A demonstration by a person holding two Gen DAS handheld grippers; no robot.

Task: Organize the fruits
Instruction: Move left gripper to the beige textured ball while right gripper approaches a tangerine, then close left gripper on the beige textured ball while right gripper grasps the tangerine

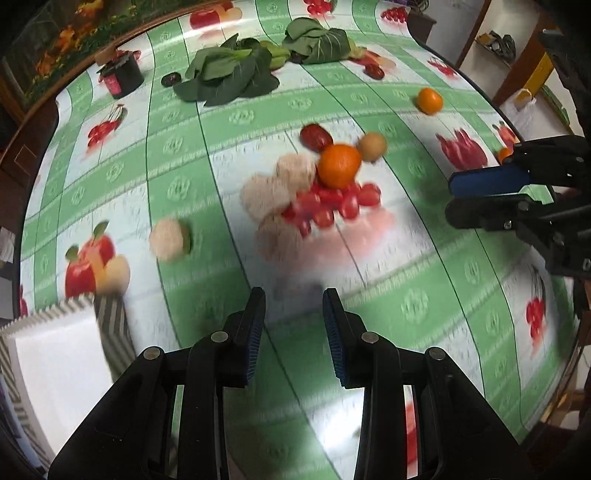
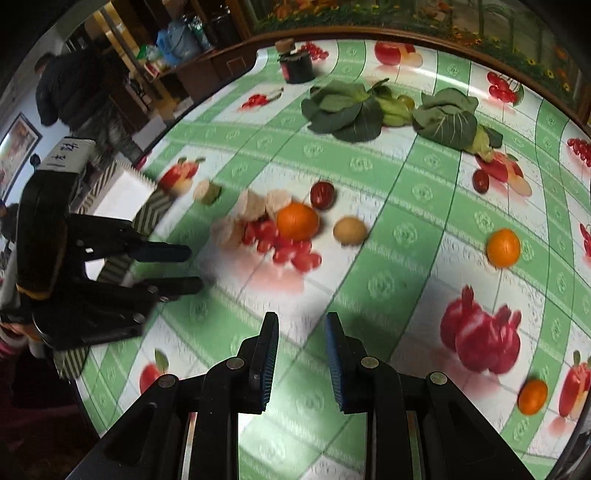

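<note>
Orange fruit (image 1: 339, 165) sits mid-counter (image 1: 424, 295) atop tomatoes (image 1: 332, 205); both the left gripper (image 1: 294, 295) and right gripper (image 2: 302, 319) hover open, empty: approach from above, clamp gently.

A: Item one?
B: Counter (image 2: 406, 206), round, wood-rimmed, under a glossy green-and-white checked cloth printed with fruit.
A: Behind it?
B: Floral mural (image 2: 461, 22) along the wall; dark wooden cabinet (image 2: 218, 66); framed picture (image 2: 16, 144) on a pale wall.
</note>
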